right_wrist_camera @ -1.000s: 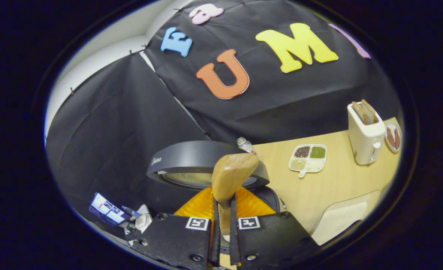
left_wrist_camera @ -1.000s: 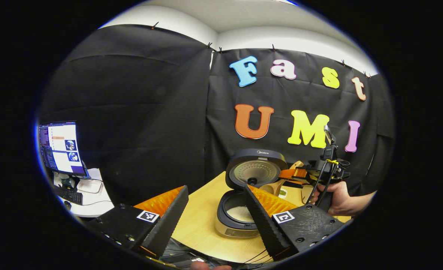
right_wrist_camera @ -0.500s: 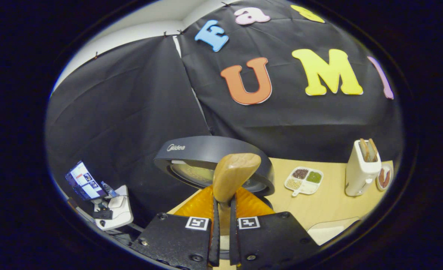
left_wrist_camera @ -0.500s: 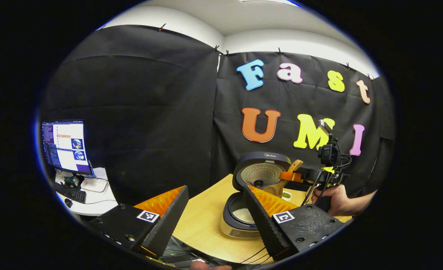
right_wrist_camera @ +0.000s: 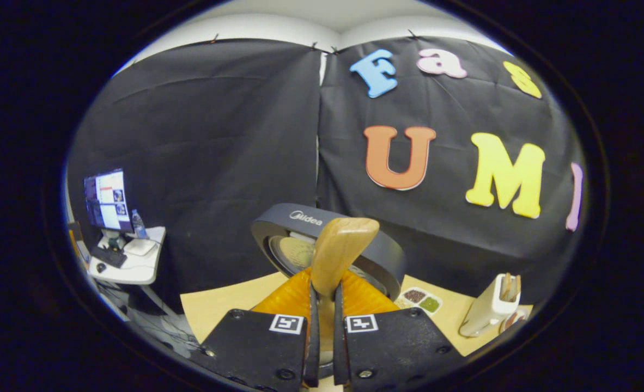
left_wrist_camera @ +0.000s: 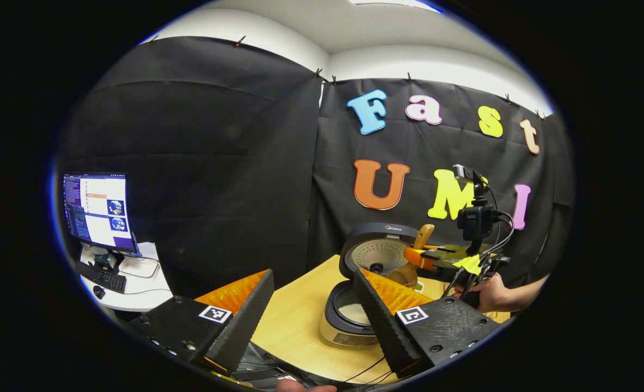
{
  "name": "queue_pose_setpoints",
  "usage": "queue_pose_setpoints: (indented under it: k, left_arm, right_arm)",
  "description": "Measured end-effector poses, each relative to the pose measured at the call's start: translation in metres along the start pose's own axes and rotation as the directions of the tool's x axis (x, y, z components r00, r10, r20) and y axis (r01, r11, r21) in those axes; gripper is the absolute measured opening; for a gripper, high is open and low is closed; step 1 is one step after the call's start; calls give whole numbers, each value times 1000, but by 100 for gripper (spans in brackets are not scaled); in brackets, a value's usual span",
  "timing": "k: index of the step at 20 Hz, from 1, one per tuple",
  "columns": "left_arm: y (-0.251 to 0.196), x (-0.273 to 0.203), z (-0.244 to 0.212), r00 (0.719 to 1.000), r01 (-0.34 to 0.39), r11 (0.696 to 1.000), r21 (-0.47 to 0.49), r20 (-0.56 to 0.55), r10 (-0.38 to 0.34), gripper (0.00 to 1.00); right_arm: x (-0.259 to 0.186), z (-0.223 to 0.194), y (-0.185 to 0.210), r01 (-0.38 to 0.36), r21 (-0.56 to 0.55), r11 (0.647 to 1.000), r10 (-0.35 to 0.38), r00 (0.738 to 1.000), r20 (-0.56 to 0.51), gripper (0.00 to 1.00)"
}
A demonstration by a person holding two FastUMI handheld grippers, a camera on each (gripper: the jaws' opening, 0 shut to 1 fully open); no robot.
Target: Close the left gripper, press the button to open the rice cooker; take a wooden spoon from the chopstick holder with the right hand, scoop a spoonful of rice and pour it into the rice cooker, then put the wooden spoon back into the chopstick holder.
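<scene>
The rice cooker (left_wrist_camera: 349,326) stands open on the wooden table, lid (left_wrist_camera: 379,251) raised and white rice in the pot (left_wrist_camera: 353,312). My left gripper (left_wrist_camera: 314,275) hangs open and empty in front of it. In the left gripper view my right gripper (left_wrist_camera: 415,255) is held by a hand (left_wrist_camera: 491,294) just right of the lid, above the pot's far rim. It is shut on the wooden spoon (left_wrist_camera: 405,274), whose bowl hangs low beside the lid. In the right gripper view my right gripper (right_wrist_camera: 323,294) clamps the wooden spoon (right_wrist_camera: 344,247), with the cooker lid (right_wrist_camera: 305,220) right behind it.
A white toaster (right_wrist_camera: 488,310) and a sectioned plate of grains (right_wrist_camera: 421,299) sit on the table to the right. Off the table's left stands a side desk with a monitor (left_wrist_camera: 97,209) and keyboard (left_wrist_camera: 103,279). Bare wooden tabletop (left_wrist_camera: 295,310) lies left of the cooker.
My right gripper has rolled level and risen a little beside the lid, keeping its hold on the spoon. The left gripper has stayed open and barely shifted.
</scene>
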State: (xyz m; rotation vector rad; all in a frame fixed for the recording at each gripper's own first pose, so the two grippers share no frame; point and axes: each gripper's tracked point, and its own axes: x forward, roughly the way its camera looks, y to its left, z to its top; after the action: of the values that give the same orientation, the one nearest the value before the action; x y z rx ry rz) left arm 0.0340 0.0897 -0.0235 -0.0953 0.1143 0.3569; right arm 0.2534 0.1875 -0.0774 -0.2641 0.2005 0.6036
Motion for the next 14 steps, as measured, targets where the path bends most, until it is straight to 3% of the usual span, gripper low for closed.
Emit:
queue_pose_setpoints:
  k: [4, 11, 14]
  left_arm:
    - [2, -2, 5, 1000, -7, 1000, -20, 10, 8, 95]
    - [1, -1, 3, 1000, -13, 1000, -10, 16, 13, 95]
    - [2, -1, 3, 1000, -9, 1000, -5, 15, 9, 95]
  right_arm:
    - [-5, 6, 7, -9, -87, 996, 12, 999, 37, 15]
    - [-8, 14, 5, -11, -116, 993, 18, 998, 55, 15]
    - [-8, 9, 4, -23, -73, 997, 25, 999, 26, 16]
